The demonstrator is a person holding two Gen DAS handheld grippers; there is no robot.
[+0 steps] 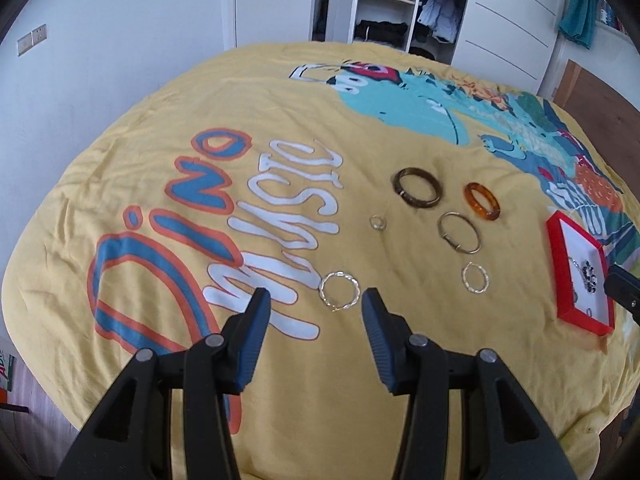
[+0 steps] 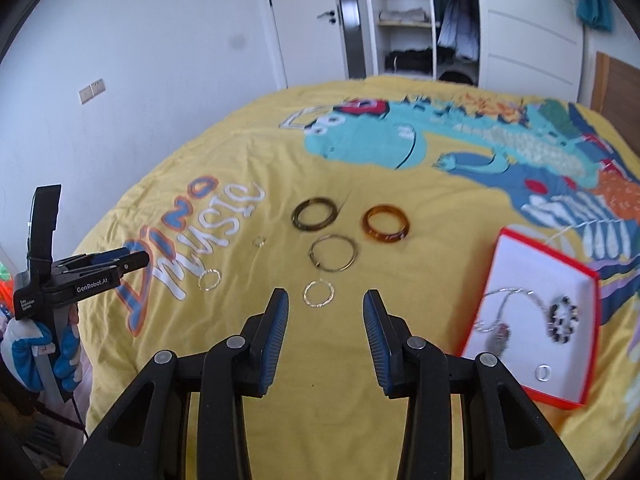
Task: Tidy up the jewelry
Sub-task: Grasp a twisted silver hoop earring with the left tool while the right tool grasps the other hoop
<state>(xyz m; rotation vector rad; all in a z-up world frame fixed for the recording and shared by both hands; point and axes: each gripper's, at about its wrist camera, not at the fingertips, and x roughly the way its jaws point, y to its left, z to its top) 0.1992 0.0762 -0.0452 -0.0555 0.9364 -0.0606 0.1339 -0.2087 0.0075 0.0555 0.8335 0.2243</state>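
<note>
- Jewelry lies loose on the yellow bedspread [image 2: 248, 148]: dark bangle [image 2: 314, 214], amber bangle [image 2: 386, 224], thin metal bangle [image 2: 334, 259], two twisted silver hoops [image 2: 318, 293] [image 1: 339, 291] and a small ring [image 1: 378, 222], all apart from one another.
- Red-rimmed tray [image 2: 592, 320], at the right, already holds a necklace [image 2: 502, 320], a beaded piece and a ring; judged the collection point.
- Left gripper [image 1: 312, 298]: jaws apart, empty, nearest hoop just ahead, probably its target.
- Right gripper [image 2: 325, 300]: jaws apart, empty, hoop ahead between the fingertips.

A home bedroom: a quilted bed [image 1: 160, 120] faces an open wardrobe [image 2: 408, 20].
</note>
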